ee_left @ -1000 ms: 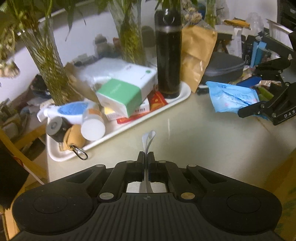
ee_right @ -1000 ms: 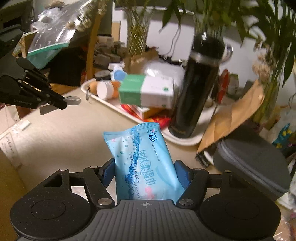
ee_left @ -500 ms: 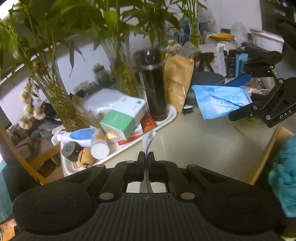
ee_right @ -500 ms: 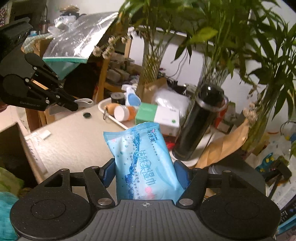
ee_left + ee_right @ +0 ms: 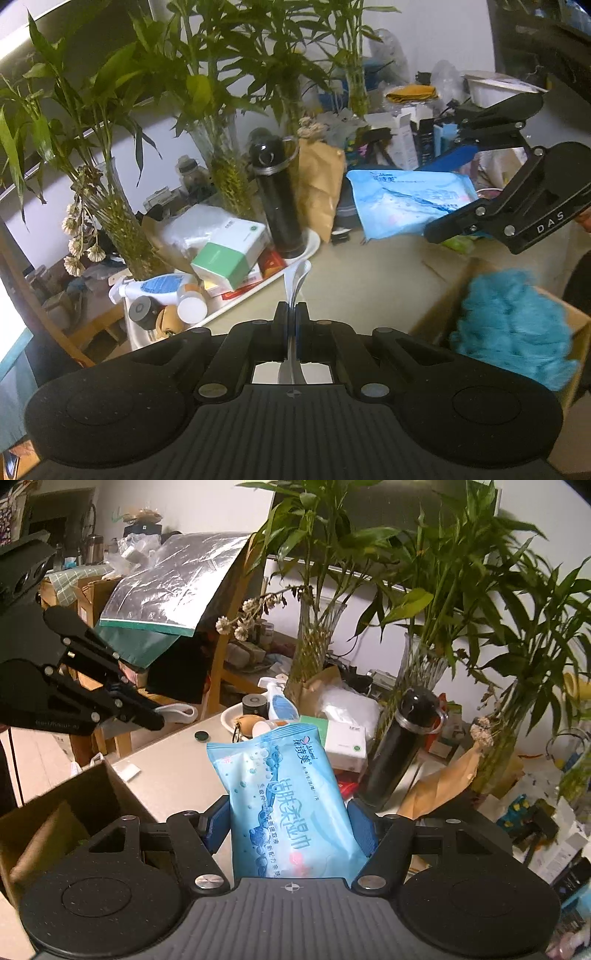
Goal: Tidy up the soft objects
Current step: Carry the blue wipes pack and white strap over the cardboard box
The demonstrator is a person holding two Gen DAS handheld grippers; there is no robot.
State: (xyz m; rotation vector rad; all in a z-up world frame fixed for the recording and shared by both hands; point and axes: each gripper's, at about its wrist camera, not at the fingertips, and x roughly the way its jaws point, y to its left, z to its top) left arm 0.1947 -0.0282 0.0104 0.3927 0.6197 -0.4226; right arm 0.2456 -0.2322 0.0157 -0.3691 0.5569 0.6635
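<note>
My right gripper (image 5: 288, 816) is shut on a light blue pack of wet wipes (image 5: 288, 797), which stands upright between the blue pads. In the left wrist view the same pack (image 5: 410, 199) hangs in the air at the right, held by the right gripper (image 5: 454, 192). Pinched in my shut left gripper (image 5: 291, 308) is a thin white strip (image 5: 297, 277) that curls up past the fingertips. The right wrist view shows the left gripper (image 5: 155, 720) at the left with the white strip (image 5: 177, 712) looped at its tip. A fluffy teal thing (image 5: 513, 325) lies in a cardboard box (image 5: 439, 302) at the lower right.
A white tray (image 5: 314, 240) on the beige table (image 5: 369, 273) carries boxes, bottles and a tall black flask (image 5: 279, 206). Glass vases with bamboo (image 5: 221, 173), a brown paper bag (image 5: 319, 188) and clutter stand behind. The cardboard box (image 5: 55, 812) sits against the table's edge.
Both grippers have risen and drawn back from the table, each keeping its load. The tray looks smaller, and the cardboard box with the teal thing has come into view.
</note>
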